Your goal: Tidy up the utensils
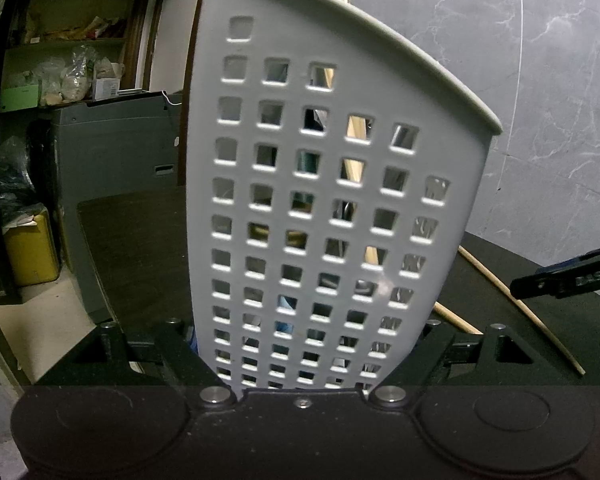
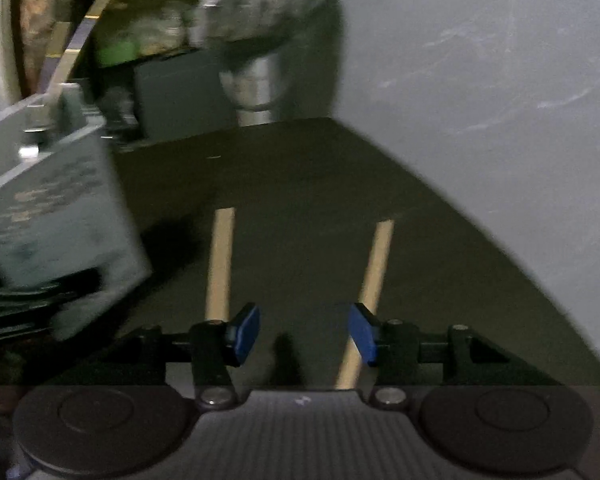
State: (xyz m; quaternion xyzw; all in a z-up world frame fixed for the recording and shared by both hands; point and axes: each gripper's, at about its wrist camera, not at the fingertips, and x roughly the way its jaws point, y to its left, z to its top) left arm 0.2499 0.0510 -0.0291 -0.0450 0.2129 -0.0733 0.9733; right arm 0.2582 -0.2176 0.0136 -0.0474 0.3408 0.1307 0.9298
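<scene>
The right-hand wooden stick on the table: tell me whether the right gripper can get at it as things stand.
Probably yes. The right gripper is open, and the right-hand stick lies bare on the dark table, passing just under its right finger. Nothing covers it; the tilted basket sits well off to the left.

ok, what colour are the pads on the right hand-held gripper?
Blue pads on black fingers, clearest in the right wrist view.

You see a caddy [image 1: 332, 208] of smooth matt grey plastic, two chopsticks [image 2: 220, 264] of pale bare wood, and a dark matt table [image 2: 300, 184].
</scene>
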